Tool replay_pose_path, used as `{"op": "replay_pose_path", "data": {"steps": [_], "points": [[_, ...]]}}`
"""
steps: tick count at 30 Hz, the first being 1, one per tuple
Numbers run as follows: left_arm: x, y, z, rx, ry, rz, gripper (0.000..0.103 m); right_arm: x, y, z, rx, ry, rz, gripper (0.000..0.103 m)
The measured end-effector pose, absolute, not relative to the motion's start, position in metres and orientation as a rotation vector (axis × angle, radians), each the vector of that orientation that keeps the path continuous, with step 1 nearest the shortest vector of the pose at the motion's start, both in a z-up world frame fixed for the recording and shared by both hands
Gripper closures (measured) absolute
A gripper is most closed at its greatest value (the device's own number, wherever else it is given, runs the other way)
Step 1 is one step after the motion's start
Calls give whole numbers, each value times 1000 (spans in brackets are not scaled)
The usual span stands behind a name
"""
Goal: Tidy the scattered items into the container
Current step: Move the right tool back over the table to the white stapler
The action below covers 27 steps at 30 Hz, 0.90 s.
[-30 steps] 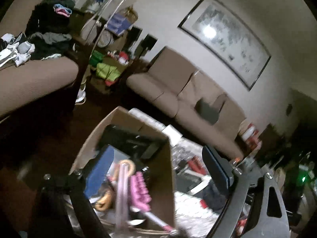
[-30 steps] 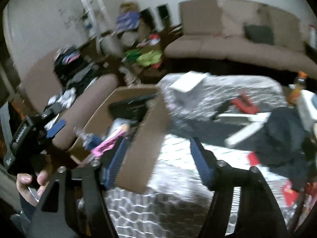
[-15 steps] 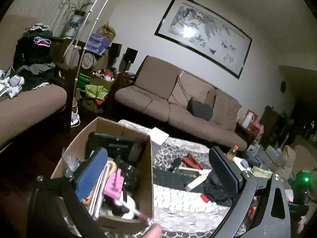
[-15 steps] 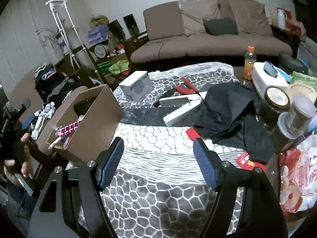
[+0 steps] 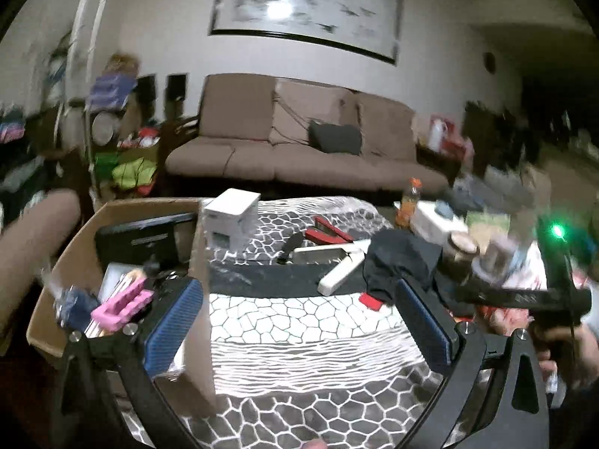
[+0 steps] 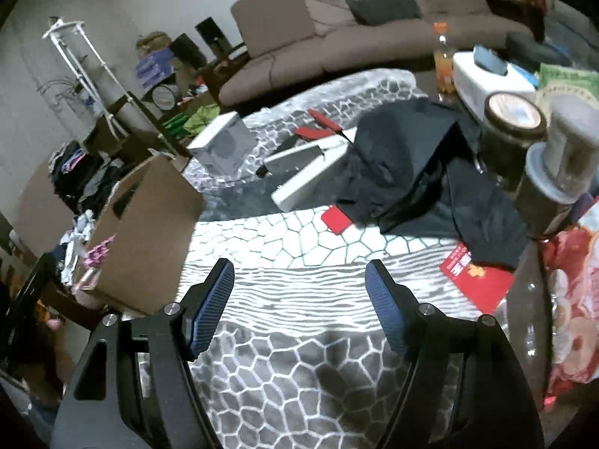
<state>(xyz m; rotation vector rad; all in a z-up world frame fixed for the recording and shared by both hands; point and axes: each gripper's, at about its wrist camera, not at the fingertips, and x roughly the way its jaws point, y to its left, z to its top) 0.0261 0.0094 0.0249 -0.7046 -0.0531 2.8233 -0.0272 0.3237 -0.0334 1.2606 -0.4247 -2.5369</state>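
Right wrist view: the right gripper (image 6: 299, 299) hangs spread and empty over the patterned cloth (image 6: 299, 366), with the cardboard box (image 6: 149, 217) to its left, already holding a pink comb (image 5: 123, 305) and other bits. The step in hand looks like choosing the next stray item. The white bar (image 6: 310, 177), beyond the box on the cloth, lies ahead of the fingers; reaching it calls for a forward move. The left gripper (image 5: 299, 321), also wide and empty, hovers beside the box.

A brown sofa (image 5: 299, 142) stands against the far wall; a dark cushion (image 5: 335, 136) lies on its right seat; a framed painting (image 5: 305, 11) hangs above it; left of it, green bags (image 5: 133, 172) and a white stand (image 6: 86, 60).
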Motion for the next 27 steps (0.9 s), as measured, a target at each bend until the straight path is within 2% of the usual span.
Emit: {"op": "replay_pose_path", "data": {"steps": [6, 10, 18, 27], "points": [[3, 27, -8, -815, -59, 2721, 0, -43, 316, -68, 1361, -426, -2466, 35], [-15, 29, -27, -888, -102, 2689, 0, -42, 314, -70, 1367, -384, -2473, 35], [-9, 36, -36, -944, 66, 2746, 1, -55, 316, -83, 1419, -381, -2513, 35], [-14, 25, -39, -1028, 73, 2772, 1, -73, 301, -105, 1430, -541, -2504, 35]]}}
